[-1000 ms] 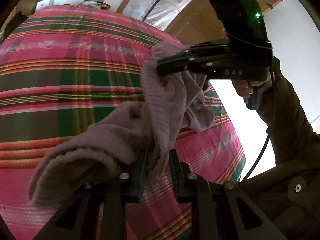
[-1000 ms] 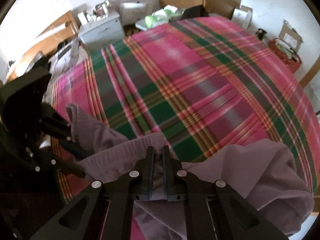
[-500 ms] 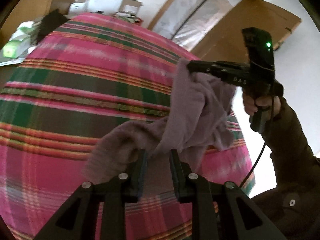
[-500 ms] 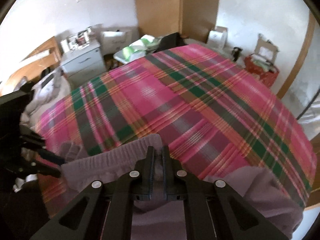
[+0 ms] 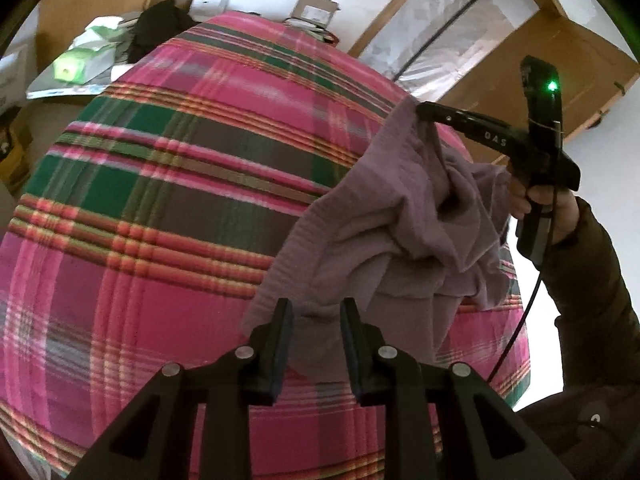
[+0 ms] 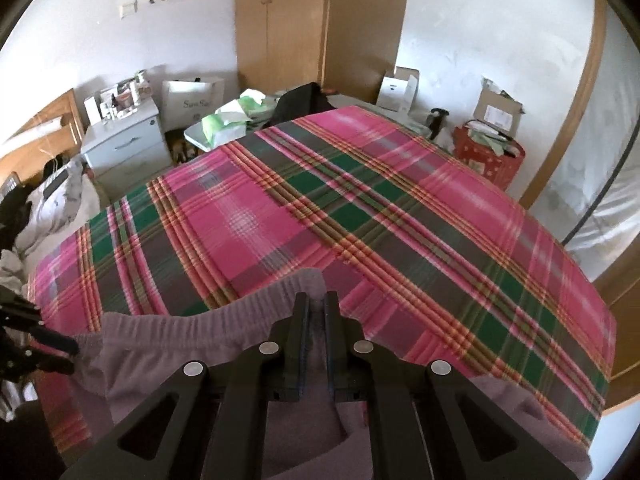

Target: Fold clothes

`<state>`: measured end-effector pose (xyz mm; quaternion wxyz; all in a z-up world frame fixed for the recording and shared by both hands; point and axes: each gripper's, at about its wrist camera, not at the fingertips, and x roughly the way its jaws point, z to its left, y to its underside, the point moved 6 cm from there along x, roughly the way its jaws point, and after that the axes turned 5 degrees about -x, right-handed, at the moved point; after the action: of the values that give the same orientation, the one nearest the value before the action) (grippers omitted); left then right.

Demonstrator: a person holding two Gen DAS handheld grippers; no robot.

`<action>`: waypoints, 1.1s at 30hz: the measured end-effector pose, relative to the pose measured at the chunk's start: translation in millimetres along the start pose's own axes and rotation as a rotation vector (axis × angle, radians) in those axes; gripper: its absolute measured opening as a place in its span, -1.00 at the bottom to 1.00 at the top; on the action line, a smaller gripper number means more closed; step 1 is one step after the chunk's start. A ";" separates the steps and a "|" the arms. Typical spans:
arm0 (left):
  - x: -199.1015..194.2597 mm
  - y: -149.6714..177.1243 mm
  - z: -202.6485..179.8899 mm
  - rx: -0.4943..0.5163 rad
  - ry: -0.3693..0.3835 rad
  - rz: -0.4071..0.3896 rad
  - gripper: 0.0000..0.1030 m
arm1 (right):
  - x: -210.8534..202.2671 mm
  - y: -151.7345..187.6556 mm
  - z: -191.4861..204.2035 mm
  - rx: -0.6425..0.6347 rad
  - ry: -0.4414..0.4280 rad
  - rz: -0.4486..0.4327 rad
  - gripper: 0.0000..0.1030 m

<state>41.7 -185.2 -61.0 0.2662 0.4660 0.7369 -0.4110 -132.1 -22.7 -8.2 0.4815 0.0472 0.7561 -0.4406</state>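
A mauve knit garment (image 5: 392, 220) hangs in the air above the bed's pink and green plaid blanket (image 5: 160, 200), held at two places. My left gripper (image 5: 316, 306) is shut on one edge of it near the bottom of the left wrist view. My right gripper (image 5: 420, 109) pinches a higher corner at the upper right, held by a hand. In the right wrist view my right gripper (image 6: 317, 300) is shut on the garment's ribbed band (image 6: 180, 340), which runs left to my left gripper (image 6: 68, 354) at the frame edge. The rest of the cloth sags below.
The plaid blanket (image 6: 320, 208) covers the whole bed. Beyond it stand a white nightstand (image 6: 124, 148), a wooden wardrobe (image 6: 320, 20), a red basket (image 6: 488, 156) and cardboard boxes (image 6: 496, 106). Pillows (image 6: 60, 200) lie at the left. A dark sleeve (image 5: 592, 280) fills the right.
Both grippers have risen and drawn apart with the garment, so the ribbed band now stretches between them instead of bunching. The views tilted up toward the far wall.
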 end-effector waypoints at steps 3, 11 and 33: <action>0.7 1.4 6.2 -0.029 -0.001 0.007 -0.51 | 8.8 -3.9 3.9 -0.015 -0.006 0.006 -0.86; 4.5 6.6 5.8 -0.034 -0.007 0.032 -0.49 | 35.1 0.2 16.5 -0.036 -0.085 0.072 -0.84; 0.9 20.4 27.0 -0.407 0.136 0.100 -0.39 | 66.9 17.6 21.5 -0.066 -0.260 0.228 -0.10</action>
<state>60.0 -203.2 -83.1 0.3245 0.4653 0.7969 -0.2075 -144.3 -50.9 -73.8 0.6235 0.0592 0.6913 -0.3604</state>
